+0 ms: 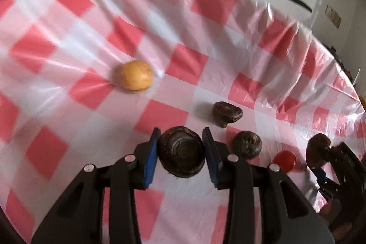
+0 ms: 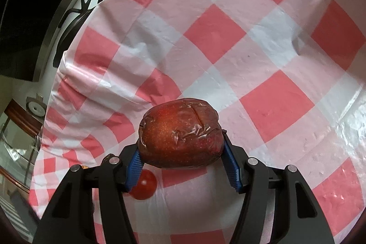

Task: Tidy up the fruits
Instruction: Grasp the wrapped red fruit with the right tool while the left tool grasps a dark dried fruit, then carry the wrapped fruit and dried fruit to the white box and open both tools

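- no readable txt, labels, brands or nrs in either view afaict
- round dial thing (image 2: 35, 108) past the bench edge, right wrist view: markings too small/blurry to read
- wall plate (image 1: 333, 15), left wrist view: nothing legible

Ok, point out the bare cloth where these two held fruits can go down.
Free: the checked cloth left of and behind the orange fruit, and the broad stretch ahead of the wrapped apple. Crowded: around the dark fruits and the red tomato.

This looks like a home dining room. A round table (image 2: 274, 49) under a red-and-white checked plastic cloth stands by a black, silver-framed flat screen (image 2: 34, 4) and a dark wooden cabinet (image 2: 20, 120) bearing a small round clock (image 2: 35, 108).
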